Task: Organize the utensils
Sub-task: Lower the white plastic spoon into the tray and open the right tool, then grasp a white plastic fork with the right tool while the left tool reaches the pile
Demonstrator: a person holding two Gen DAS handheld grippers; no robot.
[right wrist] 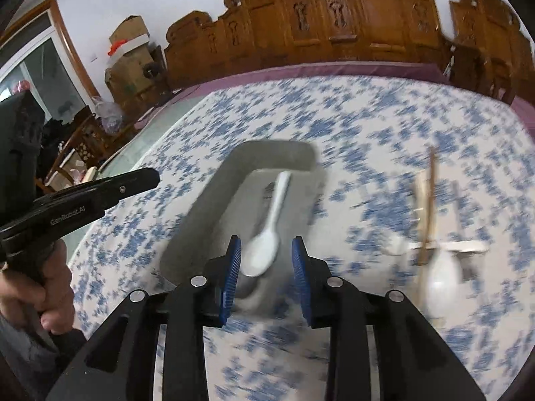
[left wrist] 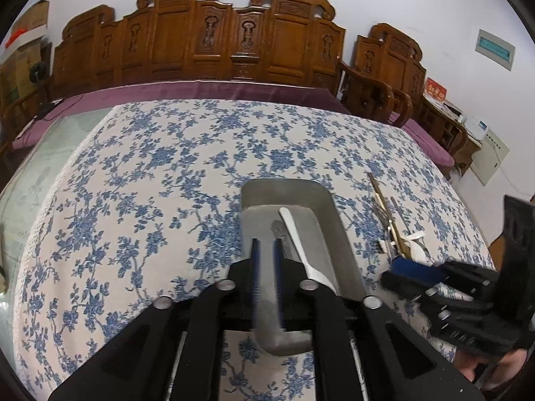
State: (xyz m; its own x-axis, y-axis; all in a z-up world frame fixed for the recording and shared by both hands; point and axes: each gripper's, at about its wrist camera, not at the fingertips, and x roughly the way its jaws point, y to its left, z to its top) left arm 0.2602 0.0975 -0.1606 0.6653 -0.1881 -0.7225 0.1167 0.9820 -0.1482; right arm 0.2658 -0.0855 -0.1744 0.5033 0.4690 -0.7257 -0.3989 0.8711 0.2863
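A metal tray (left wrist: 336, 230) (right wrist: 204, 210) lies lengthwise on the blue-flowered cloth. A white spoon (left wrist: 301, 244) (right wrist: 276, 207) rests in it beside a metal spoon (left wrist: 279, 230). In the left wrist view my left gripper (left wrist: 266, 245) straddles the tray's left wall, its blue pads a little apart and not clamping it. In the right wrist view my right gripper (right wrist: 265, 244) hovers open over the tray's near end. The white spoon's bowl lies below the gap, untouched. That view is blurred.
Several loose utensils (left wrist: 396, 230) (right wrist: 431, 230), chopsticks and white spoons among them, lie on the cloth right of the tray. A carved wooden bench (left wrist: 240, 40) with a purple cushion stands behind the table. Bare glass tabletop (left wrist: 50, 153) shows at the left.
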